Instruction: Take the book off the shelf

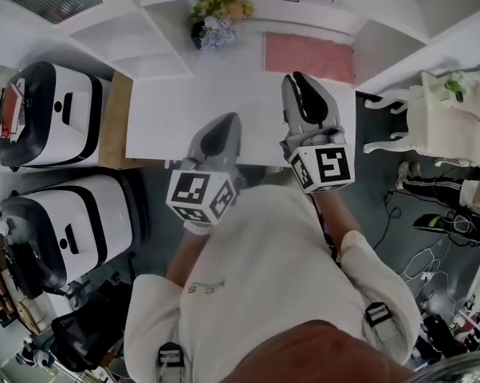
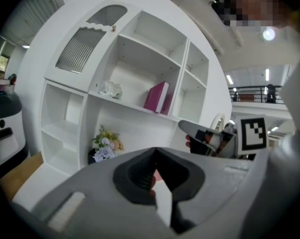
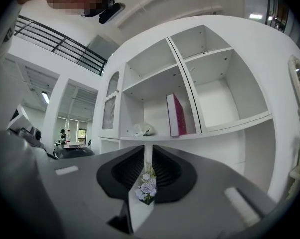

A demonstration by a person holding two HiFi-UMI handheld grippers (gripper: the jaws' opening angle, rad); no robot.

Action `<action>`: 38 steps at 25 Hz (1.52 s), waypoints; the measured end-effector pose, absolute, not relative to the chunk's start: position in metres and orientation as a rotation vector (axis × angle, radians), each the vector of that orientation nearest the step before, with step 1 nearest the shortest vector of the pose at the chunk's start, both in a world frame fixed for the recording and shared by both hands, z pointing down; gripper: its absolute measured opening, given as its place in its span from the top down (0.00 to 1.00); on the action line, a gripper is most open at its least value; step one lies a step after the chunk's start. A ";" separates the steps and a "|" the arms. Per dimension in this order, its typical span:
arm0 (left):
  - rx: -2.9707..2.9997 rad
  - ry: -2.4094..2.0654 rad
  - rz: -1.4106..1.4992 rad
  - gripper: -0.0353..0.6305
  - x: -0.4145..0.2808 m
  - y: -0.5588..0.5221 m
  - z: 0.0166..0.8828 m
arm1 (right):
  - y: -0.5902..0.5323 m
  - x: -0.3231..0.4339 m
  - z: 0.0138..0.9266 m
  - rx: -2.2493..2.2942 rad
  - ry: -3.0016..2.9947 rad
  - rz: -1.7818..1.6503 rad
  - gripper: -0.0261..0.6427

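Left gripper [image 2: 154,156]: jaws closed, empty. Right gripper [image 3: 148,158]: jaws a narrow slit apart, empty, facing shelf [image 3: 225,126]. Pink book [image 3: 177,114]: upright in middle compartment, just beside its right-hand divider, untouched. Task status: approach only; grasp and removal outstanding.

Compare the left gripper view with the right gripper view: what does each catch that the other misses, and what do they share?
Only the left gripper view shows the right gripper from outside, reaching in from the right edge. Only the right gripper view shows a distant person in the room left of the shelf, and the flowers framed in the narrow gap between its own tongs. Both show the white shelf, the pink book standing upright in a middle compartment, the white object beside the book, and the flowers below.
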State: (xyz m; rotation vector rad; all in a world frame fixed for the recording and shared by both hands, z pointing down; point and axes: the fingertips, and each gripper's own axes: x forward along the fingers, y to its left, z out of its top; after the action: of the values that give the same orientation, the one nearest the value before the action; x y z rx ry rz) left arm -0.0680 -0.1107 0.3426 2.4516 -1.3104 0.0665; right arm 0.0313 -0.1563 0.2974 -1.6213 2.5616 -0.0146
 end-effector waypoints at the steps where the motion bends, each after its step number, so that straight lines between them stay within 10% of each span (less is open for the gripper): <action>1: 2.461 -1.311 0.062 0.95 -0.067 -0.113 0.339 | -0.159 0.032 0.294 -1.619 2.556 -0.002 0.90; 38: 2.490 -1.376 0.031 0.95 -0.055 -0.188 0.312 | -0.300 0.045 0.203 -1.728 2.408 0.124 0.59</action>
State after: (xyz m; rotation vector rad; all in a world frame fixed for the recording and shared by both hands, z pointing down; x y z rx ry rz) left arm -0.0550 -0.1875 0.3116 2.4900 -1.3762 0.0309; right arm 0.0447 -0.3005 0.2030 -1.7278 2.4083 0.1239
